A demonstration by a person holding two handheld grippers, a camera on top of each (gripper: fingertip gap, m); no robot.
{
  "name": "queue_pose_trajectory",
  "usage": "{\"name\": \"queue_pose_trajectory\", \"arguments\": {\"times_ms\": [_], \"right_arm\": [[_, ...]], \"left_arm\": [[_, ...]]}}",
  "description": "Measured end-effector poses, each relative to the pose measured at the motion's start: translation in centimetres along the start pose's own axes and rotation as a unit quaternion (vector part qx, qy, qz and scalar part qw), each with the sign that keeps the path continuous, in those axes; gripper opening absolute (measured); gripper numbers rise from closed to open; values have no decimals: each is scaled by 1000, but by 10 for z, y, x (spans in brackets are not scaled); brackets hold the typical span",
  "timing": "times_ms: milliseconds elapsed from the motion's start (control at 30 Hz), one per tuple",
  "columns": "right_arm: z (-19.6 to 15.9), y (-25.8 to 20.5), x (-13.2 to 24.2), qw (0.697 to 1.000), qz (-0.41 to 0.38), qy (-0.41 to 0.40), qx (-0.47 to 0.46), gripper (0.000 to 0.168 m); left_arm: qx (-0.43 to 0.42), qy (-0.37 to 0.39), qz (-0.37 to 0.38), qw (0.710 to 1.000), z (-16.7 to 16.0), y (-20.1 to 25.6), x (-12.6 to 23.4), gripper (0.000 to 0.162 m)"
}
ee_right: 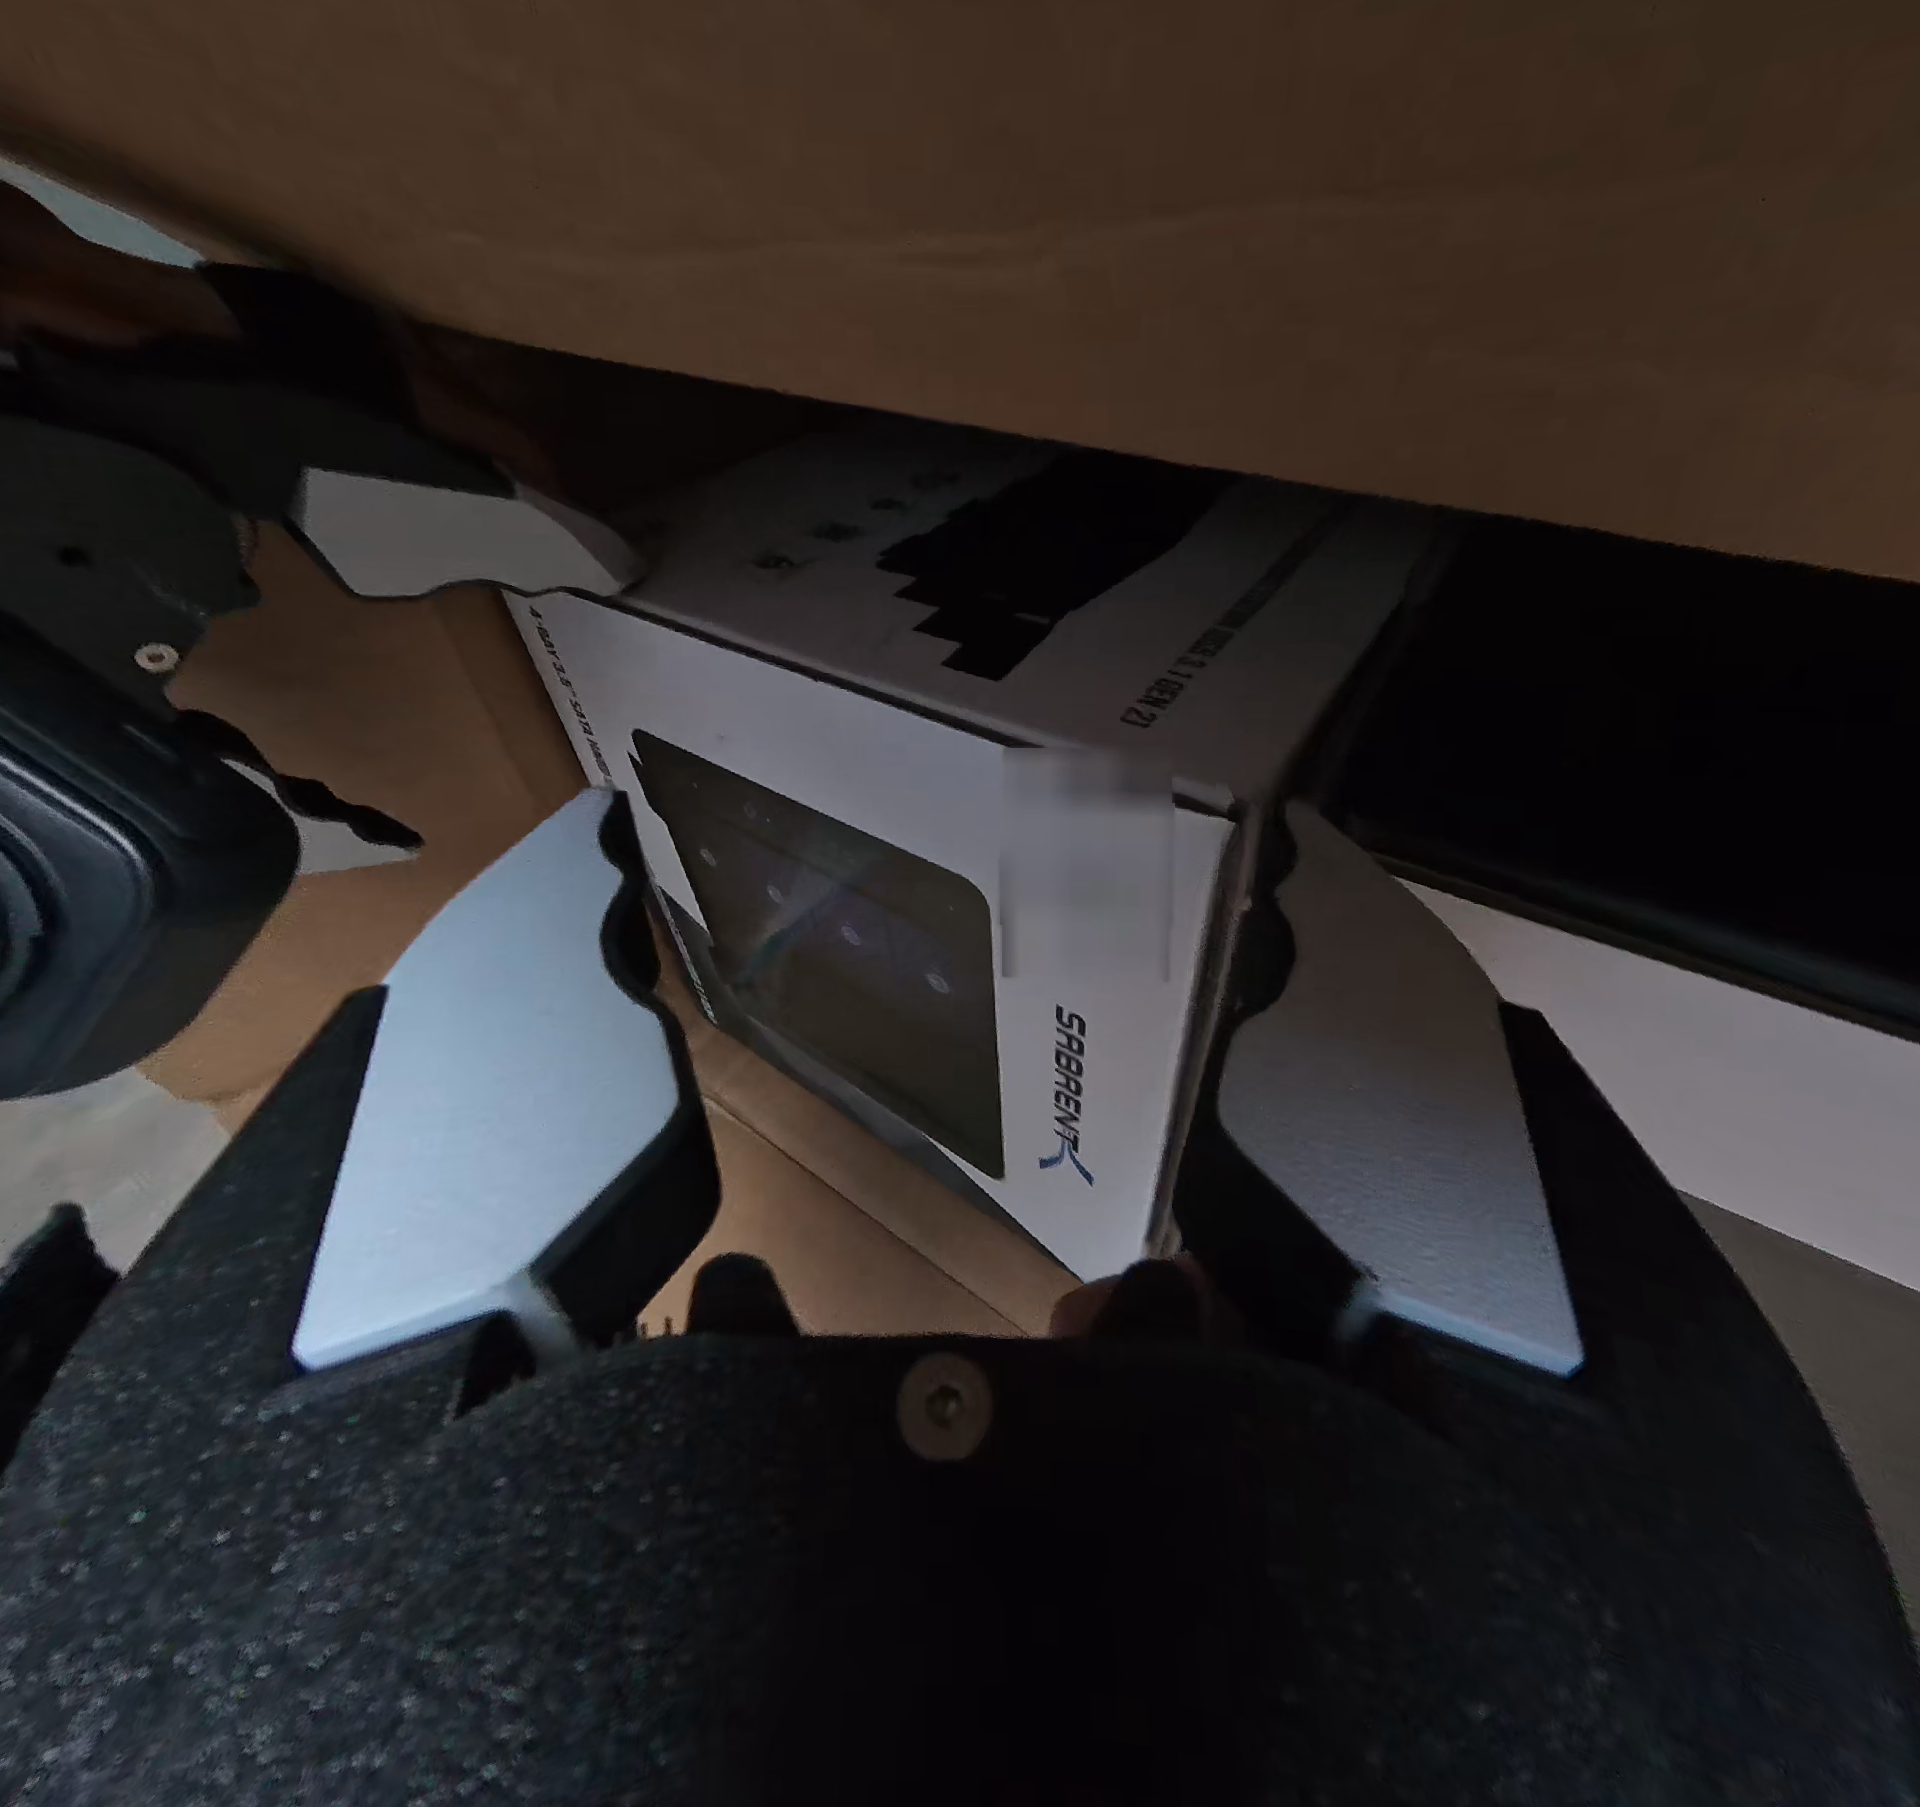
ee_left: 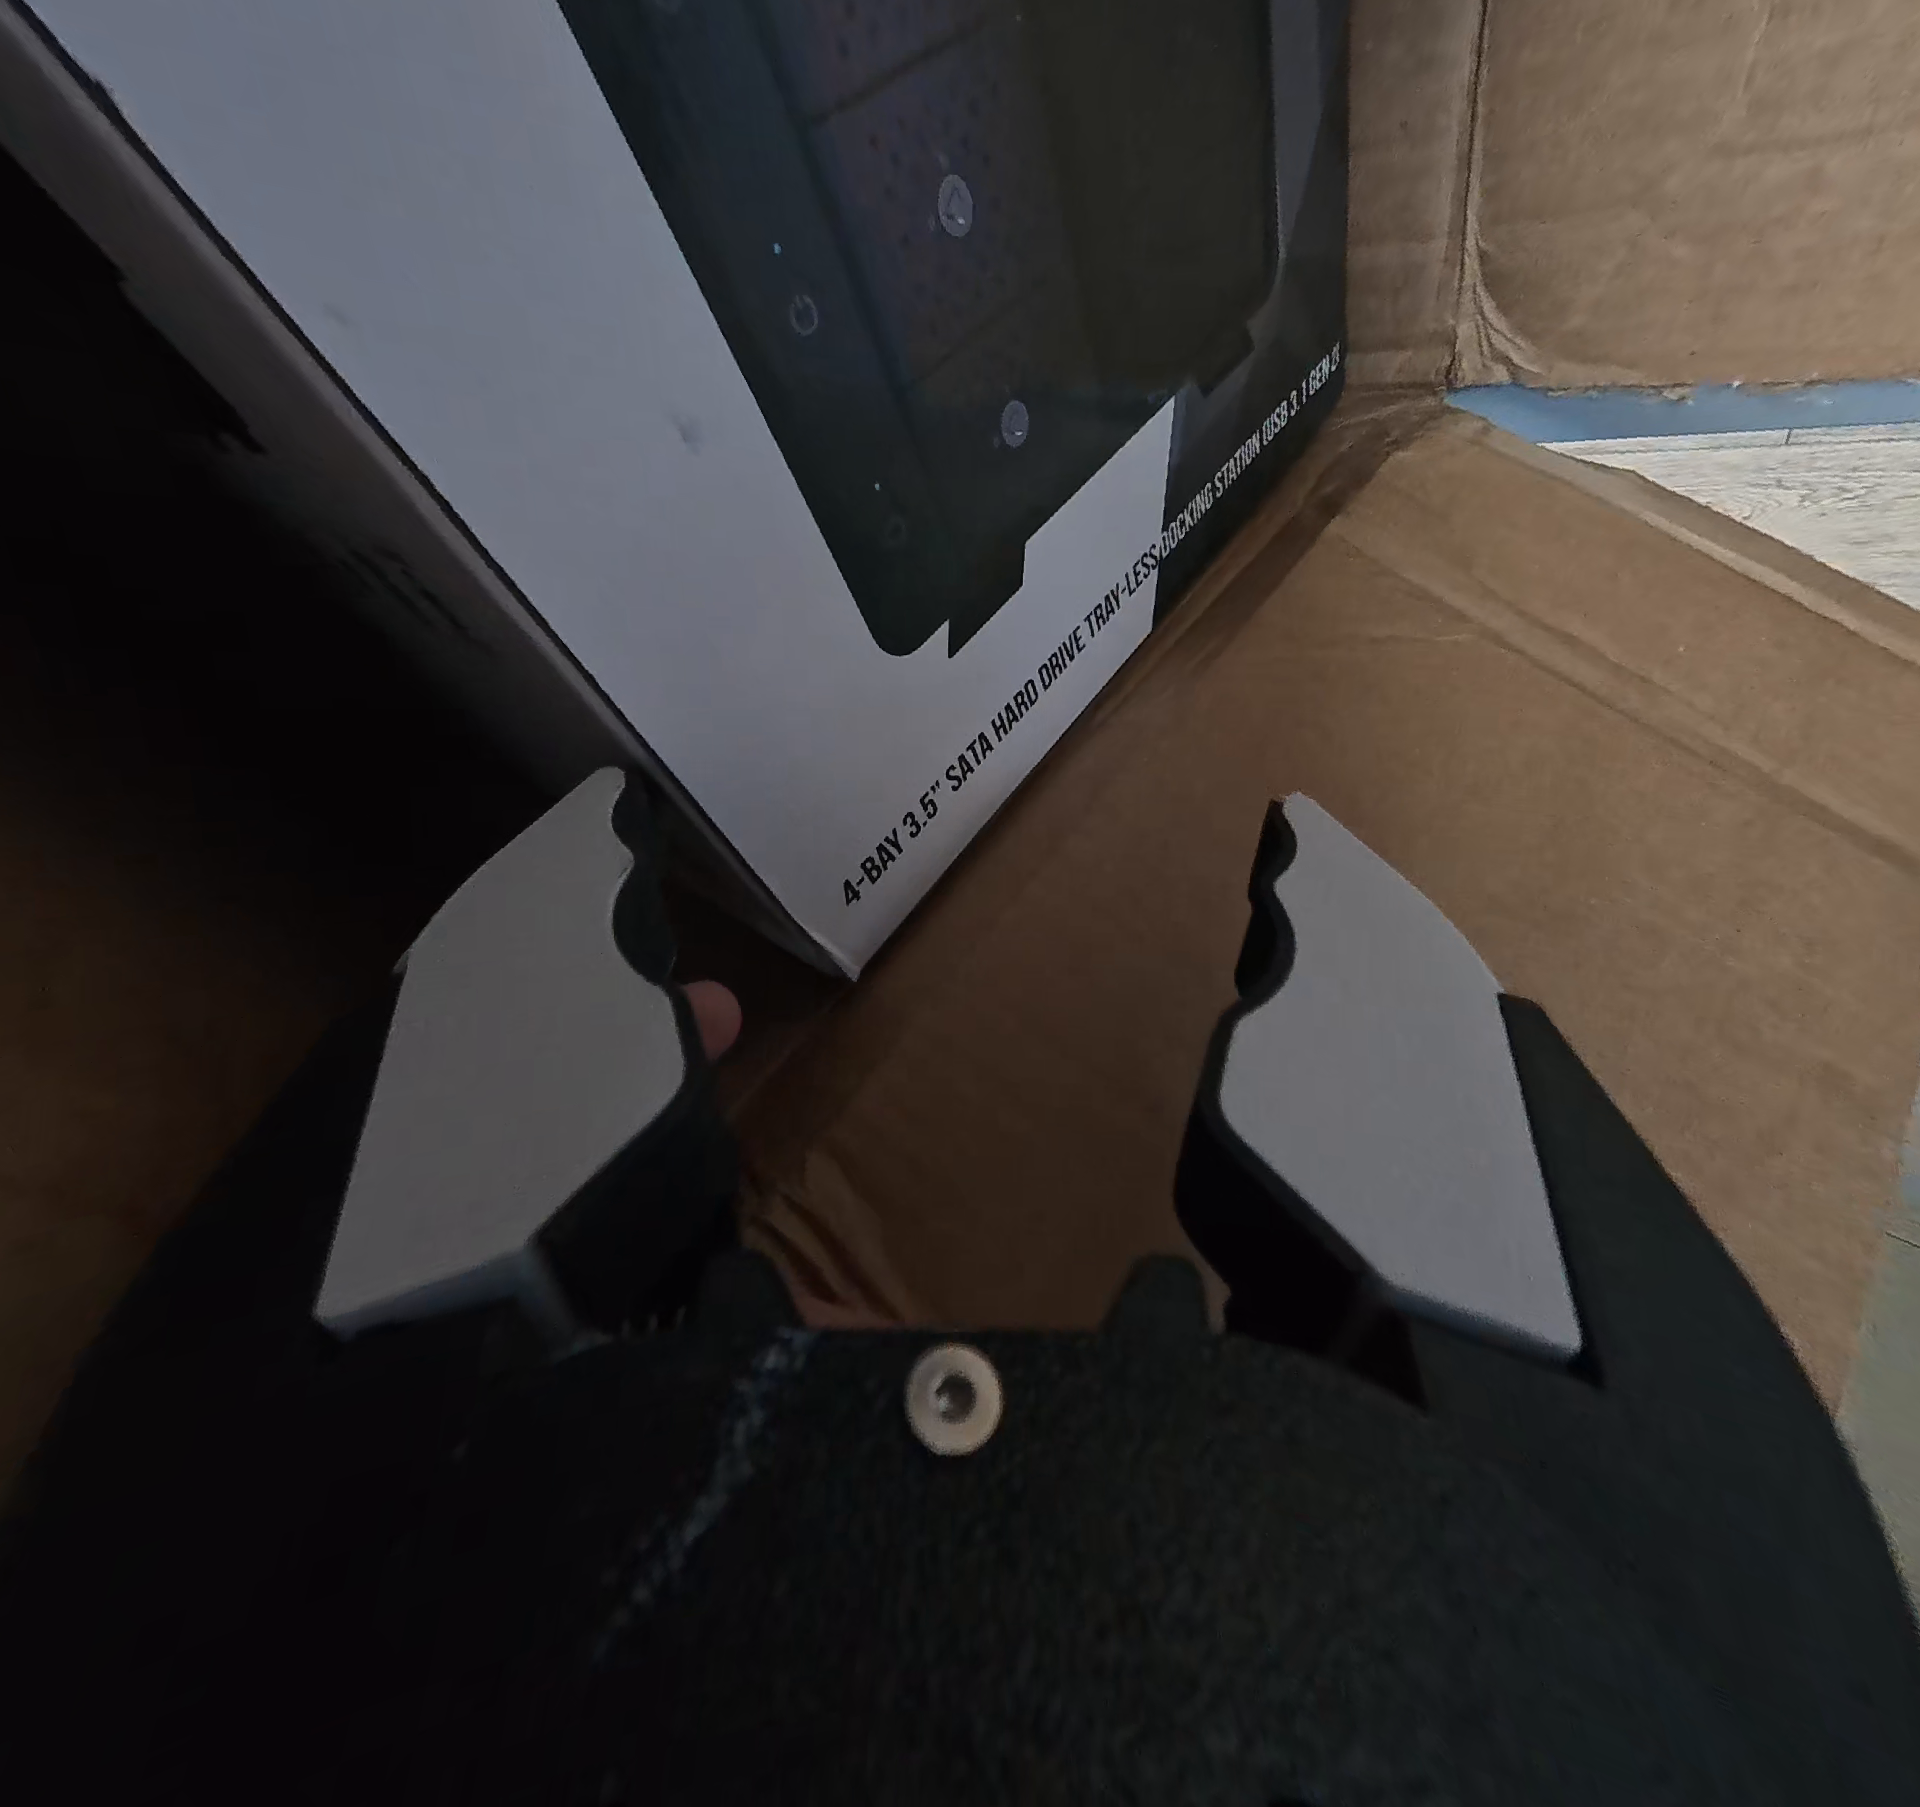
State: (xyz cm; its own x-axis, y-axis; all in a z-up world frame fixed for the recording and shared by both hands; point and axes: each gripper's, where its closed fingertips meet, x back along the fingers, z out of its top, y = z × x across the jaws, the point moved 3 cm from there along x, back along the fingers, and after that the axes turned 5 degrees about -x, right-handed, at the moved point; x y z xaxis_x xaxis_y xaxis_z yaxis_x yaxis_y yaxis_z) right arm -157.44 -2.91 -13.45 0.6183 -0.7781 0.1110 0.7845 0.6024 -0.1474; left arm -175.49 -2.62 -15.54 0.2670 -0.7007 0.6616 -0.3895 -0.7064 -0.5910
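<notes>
Right gripper [ee_right: 940,936] is clamped across a white retail box [ee_right: 914,822] w/ a printed dark device, inside a brown cardboard carton [ee_right: 935,147]. Left gripper [ee_left: 951,884] has jaws apart, one finger touching the box's corner. Risk: smooth box could slip or twist on a one-sided hold. Pale floor [ee_left: 1766,500] shows beyond the carton flap.

Both wrist views sit close inside a cardboard carton [ee_left: 1455,822] — seemingly from opposite sides — sharing the white box [ee_right: 914,822].
</notes>
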Motion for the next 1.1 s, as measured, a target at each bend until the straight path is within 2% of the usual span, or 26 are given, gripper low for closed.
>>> {"name": "queue_pose_trajectory", "arguments": {"times_ms": [33,267,333,433,600,700,833,967,1100], "right_arm": [[-2,1,1,1000,-2,-7,8,114],[-2,-2,4,999,22,-2,44,115],[5,-7,4,999,28,18,32,115],[2,-2,-7,1000,18,-9,13,123],[10,-12,-15,999,29,0,-35,129],[9,-11,-20,999,-24,-22,-21,126],[5,-8,-17,998,-56,9,-8,126],[5,-2,-13,998,-52,18,-19,119],[4,-4,-14,999,-46,-6,-12,122]], "left_arm": [[-2,1,1,1000,0,0,0,108],[-4,4,-8,1000,0,1,1,109],[-7,4,-6,1000,-1,1,0,109],[-7,3,-5,1000,-1,1,1,109],[-6,2,-5,1000,0,1,1,109],[-11,3,-7,1000,-1,2,1,110],[-21,1,-9,1000,-2,3,1,114],[-24,4,-11,1000,-2,3,1,114],[-27,6,-15,1000,-2,3,2,114]]}}
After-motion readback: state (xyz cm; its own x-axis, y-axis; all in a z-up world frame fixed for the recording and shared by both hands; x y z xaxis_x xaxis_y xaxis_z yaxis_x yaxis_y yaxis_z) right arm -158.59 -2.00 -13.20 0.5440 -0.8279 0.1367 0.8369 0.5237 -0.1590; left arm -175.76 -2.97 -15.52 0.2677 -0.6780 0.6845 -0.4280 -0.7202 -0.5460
